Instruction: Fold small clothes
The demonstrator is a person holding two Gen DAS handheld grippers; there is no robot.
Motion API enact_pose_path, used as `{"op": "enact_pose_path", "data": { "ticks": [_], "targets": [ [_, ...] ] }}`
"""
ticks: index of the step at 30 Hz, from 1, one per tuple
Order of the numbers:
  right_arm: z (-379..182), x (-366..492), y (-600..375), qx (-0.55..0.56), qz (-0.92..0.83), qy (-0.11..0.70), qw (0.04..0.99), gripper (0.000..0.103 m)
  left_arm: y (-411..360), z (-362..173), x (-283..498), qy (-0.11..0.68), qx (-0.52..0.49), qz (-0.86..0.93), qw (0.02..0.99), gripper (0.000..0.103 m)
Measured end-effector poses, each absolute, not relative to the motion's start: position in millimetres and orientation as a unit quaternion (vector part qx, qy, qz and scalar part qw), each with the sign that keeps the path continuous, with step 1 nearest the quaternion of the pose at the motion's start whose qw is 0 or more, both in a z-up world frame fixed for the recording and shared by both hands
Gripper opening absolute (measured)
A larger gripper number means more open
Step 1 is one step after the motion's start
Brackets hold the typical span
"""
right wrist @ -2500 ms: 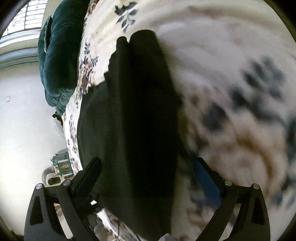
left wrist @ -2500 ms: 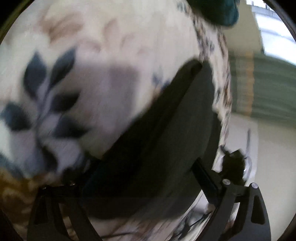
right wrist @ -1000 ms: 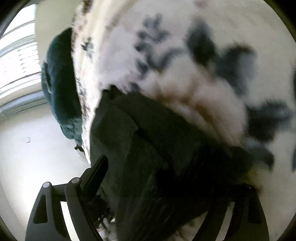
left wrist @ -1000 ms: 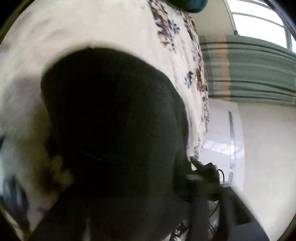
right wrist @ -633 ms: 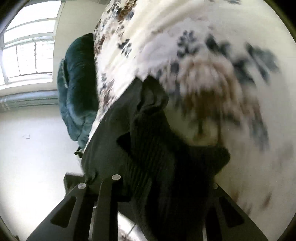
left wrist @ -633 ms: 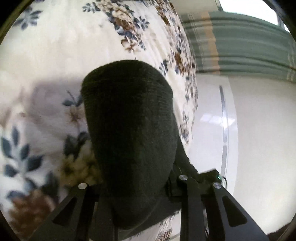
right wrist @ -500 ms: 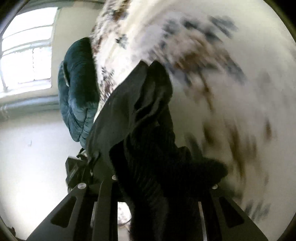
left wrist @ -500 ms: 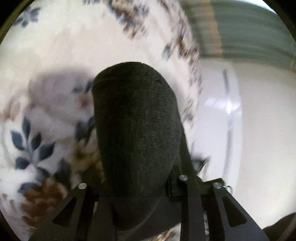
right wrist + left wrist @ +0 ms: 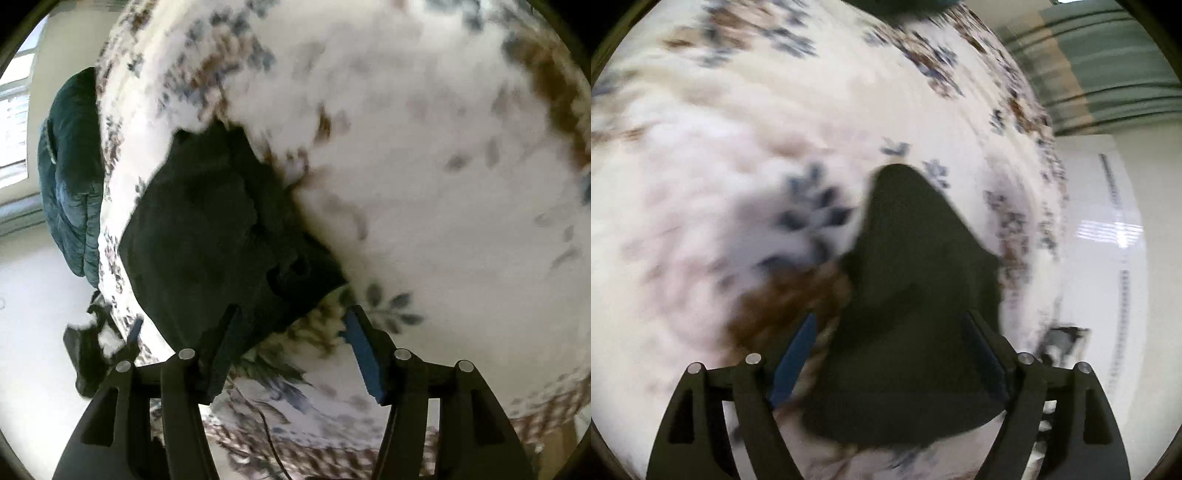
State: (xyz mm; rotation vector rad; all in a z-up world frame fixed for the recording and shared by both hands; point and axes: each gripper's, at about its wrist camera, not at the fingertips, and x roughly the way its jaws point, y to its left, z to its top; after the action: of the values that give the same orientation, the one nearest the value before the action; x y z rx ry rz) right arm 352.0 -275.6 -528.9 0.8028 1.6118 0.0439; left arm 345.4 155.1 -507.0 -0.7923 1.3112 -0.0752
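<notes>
Dark garment [image 9: 916, 314], a small bunched piece, lies on the floral bed [image 9: 746, 122] near its edge, and both views are smeared by motion. The left tool [image 9: 894, 354] has its fingers spread apart, with the cloth lying between them but not pinched; the long axis runs straight ahead of it. The right tool [image 9: 291, 332] is also spread wide, the garment [image 9: 221, 236] up and to its left, one finger just over its rim. The left looks nearer. A teal quilt [image 9: 70, 177] hangs beyond, well clear; nothing blocks the reach.
</notes>
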Motion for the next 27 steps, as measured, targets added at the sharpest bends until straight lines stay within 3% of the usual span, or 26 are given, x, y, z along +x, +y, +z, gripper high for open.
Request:
{"op": "enact_pose_path", "data": {
  "ticks": [6,11,13,15,16,21,27],
  "targets": [
    [-541,422,-279,0.304,0.061,0.694,0.65,0.071,158,-533,270,0.645,-0.294,0.037,0.705,0.08],
    [-618,486,-251,0.308,0.096,0.718,0.616,0.071,141,-592,233,0.684,-0.24,0.056,0.687,0.081],
    [-629,496,-241,0.319,0.113,0.718,0.608,0.07,134,-598,235,0.671,-0.236,0.043,0.702,0.102],
    [-621,500,-238,0.323,0.123,0.7,0.625,0.031,131,-602,239,0.671,-0.238,0.055,0.7,0.103],
    [-615,501,-237,0.316,0.117,0.697,0.633,0.016,127,-605,242,0.675,-0.227,0.068,0.699,0.103],
    [-563,505,-228,0.257,0.116,0.658,0.698,0.008,104,-613,256,0.697,-0.171,0.113,0.687,0.103],
    [-521,536,-215,0.189,0.127,0.612,0.757,0.007,113,-602,263,0.704,-0.211,0.116,0.669,0.103]
  ]
}}
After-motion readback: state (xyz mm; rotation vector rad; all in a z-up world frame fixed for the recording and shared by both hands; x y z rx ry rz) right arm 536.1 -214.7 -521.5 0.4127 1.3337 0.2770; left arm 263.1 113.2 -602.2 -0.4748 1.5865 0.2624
